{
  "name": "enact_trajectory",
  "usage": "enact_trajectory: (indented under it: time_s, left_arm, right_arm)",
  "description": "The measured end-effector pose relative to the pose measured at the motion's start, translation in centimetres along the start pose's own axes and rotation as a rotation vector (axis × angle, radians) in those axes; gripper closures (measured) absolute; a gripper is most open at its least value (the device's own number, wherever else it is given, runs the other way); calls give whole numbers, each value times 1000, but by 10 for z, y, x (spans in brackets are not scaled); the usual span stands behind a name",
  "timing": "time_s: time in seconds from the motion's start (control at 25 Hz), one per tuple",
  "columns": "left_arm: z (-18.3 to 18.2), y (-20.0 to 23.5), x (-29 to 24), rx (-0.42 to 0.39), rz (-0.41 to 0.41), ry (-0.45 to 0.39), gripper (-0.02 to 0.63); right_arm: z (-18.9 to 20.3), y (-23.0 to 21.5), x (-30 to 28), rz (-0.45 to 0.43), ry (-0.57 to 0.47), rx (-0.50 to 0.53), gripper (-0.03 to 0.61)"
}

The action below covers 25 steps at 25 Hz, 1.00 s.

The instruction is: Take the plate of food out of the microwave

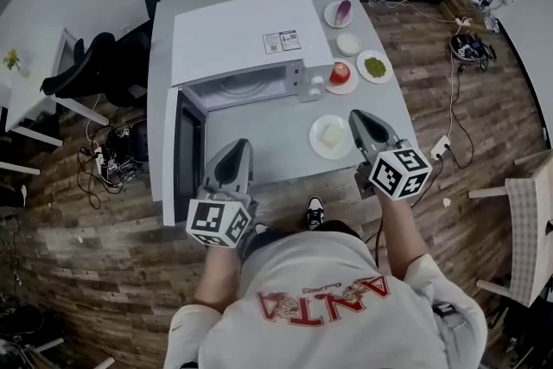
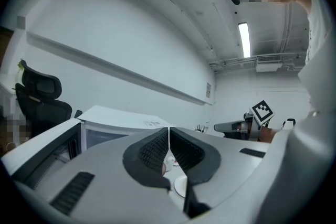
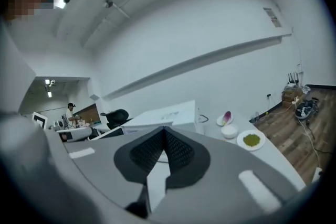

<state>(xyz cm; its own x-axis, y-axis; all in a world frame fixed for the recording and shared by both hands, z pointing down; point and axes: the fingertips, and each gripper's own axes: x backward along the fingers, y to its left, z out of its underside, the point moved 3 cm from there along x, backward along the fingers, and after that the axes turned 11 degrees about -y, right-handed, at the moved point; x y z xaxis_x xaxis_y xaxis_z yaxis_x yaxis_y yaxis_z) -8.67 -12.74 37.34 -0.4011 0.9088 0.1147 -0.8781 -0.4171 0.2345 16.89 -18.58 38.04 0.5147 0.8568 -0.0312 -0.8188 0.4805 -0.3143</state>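
Lettering on the person's shirt (image 1: 321,270): red, seen upside down, reads "ANTA"; a smaller line beside it is illegible; two printed labels (image 1: 282,41) on top of the microwave (image 1: 229,34): too small to read; wall sign (image 2: 208,91): illegible.

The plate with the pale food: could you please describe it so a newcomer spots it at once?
Start at the open microwave on the grey table. In front of its control-panel end lies a white plate. Only it carries a pale block; its neighbours hold a red apple and green food.
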Motion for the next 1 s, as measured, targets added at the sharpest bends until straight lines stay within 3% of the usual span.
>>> enact_trajectory:
  time_s: [0.24, 0.44, 1.0]
  left_arm:
    - [-40, -4, 4, -61, 10, -43, 597]
    - [-67, -15, 7, -121, 31, -73, 597]
    - [-74, -12, 9, -116, 30, -84, 597]
  right_arm:
    - [-71, 33, 9, -65, -164, 47, 577]
    - [-103, 51, 18, -105, -239, 98, 577]
    - [-99, 65, 8, -170, -214, 131, 577]
